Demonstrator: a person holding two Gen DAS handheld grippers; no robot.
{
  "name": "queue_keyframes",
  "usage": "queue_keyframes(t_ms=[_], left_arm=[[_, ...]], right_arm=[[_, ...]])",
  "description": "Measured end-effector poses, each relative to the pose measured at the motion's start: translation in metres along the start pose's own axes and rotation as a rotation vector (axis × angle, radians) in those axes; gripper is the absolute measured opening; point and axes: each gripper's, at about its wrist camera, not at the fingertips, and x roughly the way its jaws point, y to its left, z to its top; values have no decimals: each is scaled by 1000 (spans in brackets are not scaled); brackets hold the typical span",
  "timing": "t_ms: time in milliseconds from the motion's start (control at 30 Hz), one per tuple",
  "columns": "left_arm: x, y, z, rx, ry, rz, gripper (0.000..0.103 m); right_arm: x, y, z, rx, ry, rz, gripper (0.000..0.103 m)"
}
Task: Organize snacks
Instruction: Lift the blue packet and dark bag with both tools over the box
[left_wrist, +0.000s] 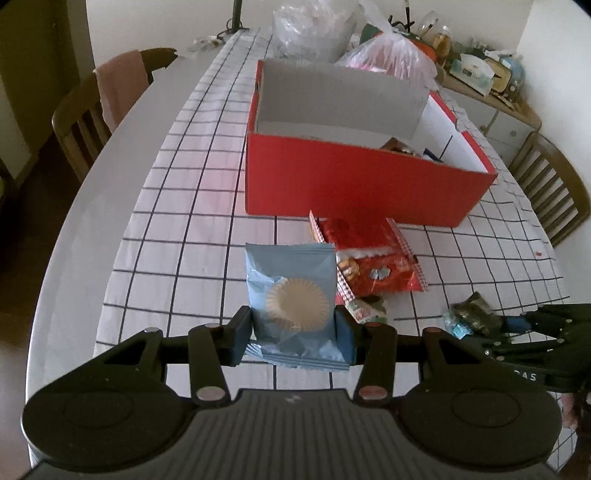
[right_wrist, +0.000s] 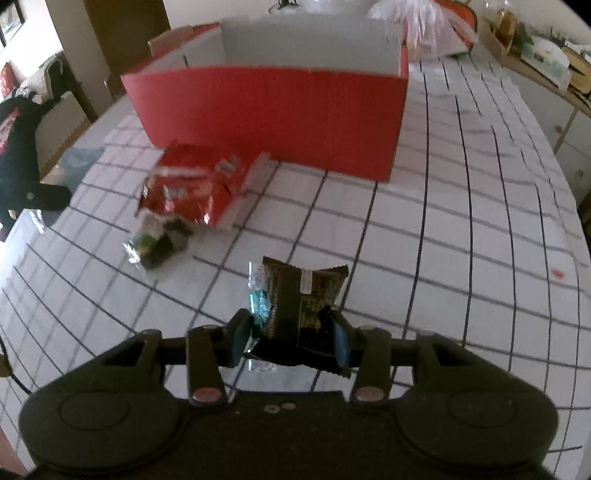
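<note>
Jaws on both of your grippers are clamped on snacks: your left gripper pinches a pale blue packet from both sides, and your right gripper grips a dark brown wrapper together with a small clear-and-teal wrapped sweet bunched against one pad. Both loads hang above the checked cloth of the desk, on your side of the red box, so neither has gone in yet. Inside that box, one or two snacks appear to lie toward the far right corner, though the flap and wall hide most of the interior and you cannot count them from here. Left on the desk, just in front of the box's near wall, lies a red bag with a small green-labelled packet touching its near end; the right wrist view shows the same pair, somewhat blurred. So you stand partway through: a little is stowed, two handfuls are lifted and need carrying over the near wall and releasing, and at least the red bag and the green packet remain to be fetched afterwards. The plastic bags beyond the box at the desk's far edge look like no part of this job.
</note>
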Motion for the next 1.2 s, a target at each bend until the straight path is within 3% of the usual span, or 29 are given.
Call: queue_keyframes(t_ms=[433,633,867,1200], left_arm=[[2,-1,-2,-8,4,-11,47],[2,-4,-2,2,4,-14,47],[1,-3,-1,-10,-2,-19,47],[-15,-9,13,-15,-50,-47,47]], right_arm=[[-8,-15,-2,57,-26,12,45],[-1,-9,-4,48,-11,23,34],[-10,-16,-3,75,-29,37,30],[-48,-19,24,85,-125,60,30]])
